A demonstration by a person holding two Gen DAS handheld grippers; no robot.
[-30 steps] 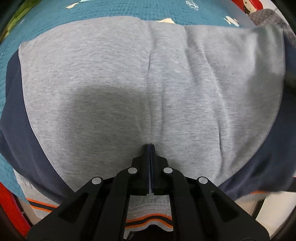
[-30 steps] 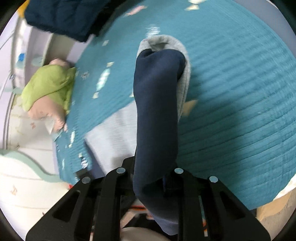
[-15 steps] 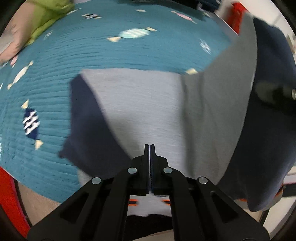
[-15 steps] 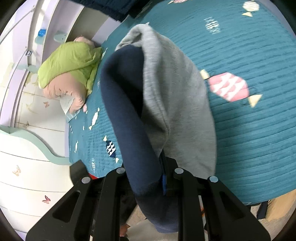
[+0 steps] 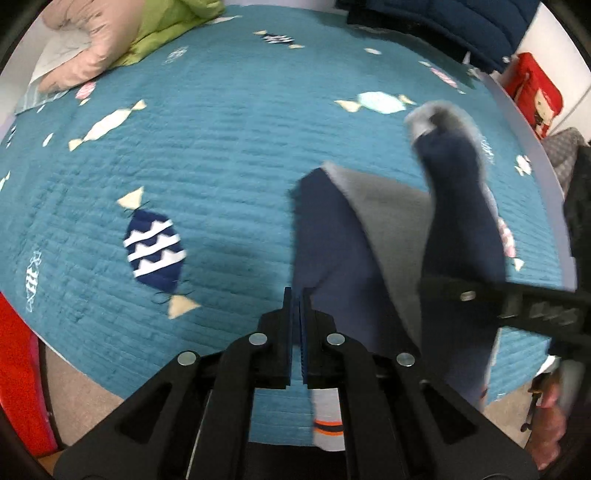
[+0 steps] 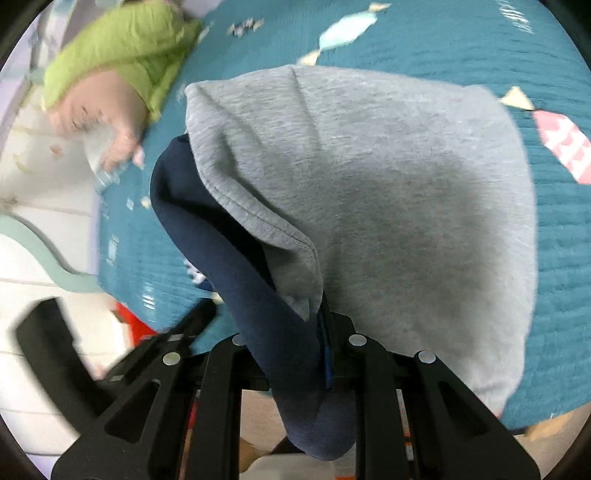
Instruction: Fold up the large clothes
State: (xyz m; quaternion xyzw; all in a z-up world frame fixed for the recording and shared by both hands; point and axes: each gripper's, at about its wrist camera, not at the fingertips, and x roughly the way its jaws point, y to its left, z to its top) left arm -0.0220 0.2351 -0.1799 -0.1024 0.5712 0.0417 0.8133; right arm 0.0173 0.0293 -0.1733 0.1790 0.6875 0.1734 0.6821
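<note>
A grey and navy sweatshirt with an orange-striped hem hangs over the teal bedspread. My left gripper is shut on the garment's navy edge. My right gripper is shut on a bunched fold of the sweatshirt, grey cloth draped over navy, covering the fingertips. The right gripper also shows in the left wrist view, to the right, with a navy sleeve hanging over it.
A green and pink quilt lies at the far end of the bed; it also shows in the right wrist view. Dark blue bedding sits far right. A red bag stands beyond the bed edge.
The sweatshirt has been lifted off the bed and gathered to the right. The left wrist view now shows bare bedspread where the flat grey front lay. The right gripper swung toward the quilt.
</note>
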